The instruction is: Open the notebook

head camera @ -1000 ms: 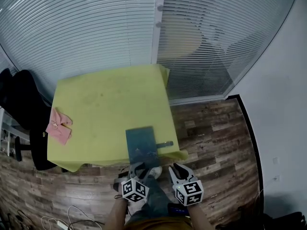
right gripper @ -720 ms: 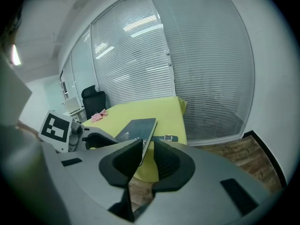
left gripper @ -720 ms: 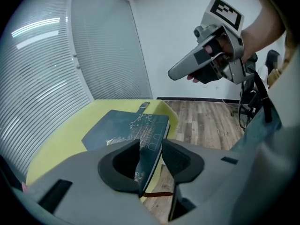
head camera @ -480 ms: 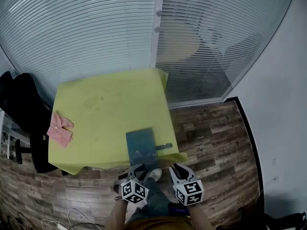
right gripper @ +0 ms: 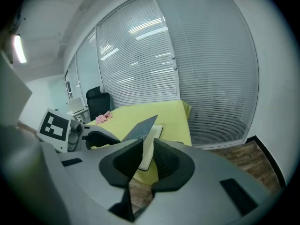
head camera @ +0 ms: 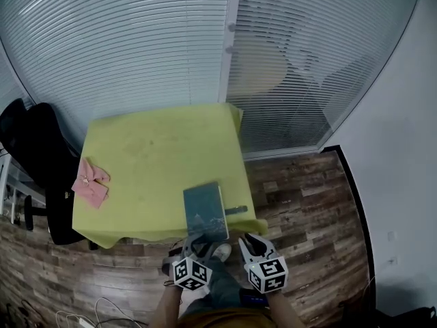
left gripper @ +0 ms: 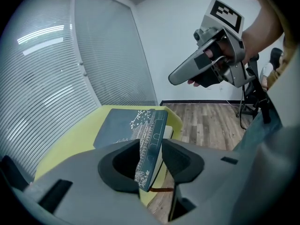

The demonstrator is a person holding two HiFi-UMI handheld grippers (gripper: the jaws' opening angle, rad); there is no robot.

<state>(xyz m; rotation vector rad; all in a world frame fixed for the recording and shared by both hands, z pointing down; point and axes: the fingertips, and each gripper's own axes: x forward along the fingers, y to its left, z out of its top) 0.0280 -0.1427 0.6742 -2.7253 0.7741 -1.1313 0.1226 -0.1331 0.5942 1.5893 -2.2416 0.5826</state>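
One notebook (head camera: 205, 210) cover edge stands pinched in the left gripper (left gripper: 151, 148).

Yellow table (head camera: 157, 149): notebook (head camera: 205, 210) near front edge, pink cloth (head camera: 91, 183) left, possibly pen (head camera: 235, 210).

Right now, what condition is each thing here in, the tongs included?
notebook: cover partly lifted, white pages showing underneath.
left tongs: shut on the notebook's cover edge.
right tongs: empty, jaws apart, though they have just been closing a little.
pink cloth: crumpled.
window blinds: lowered.
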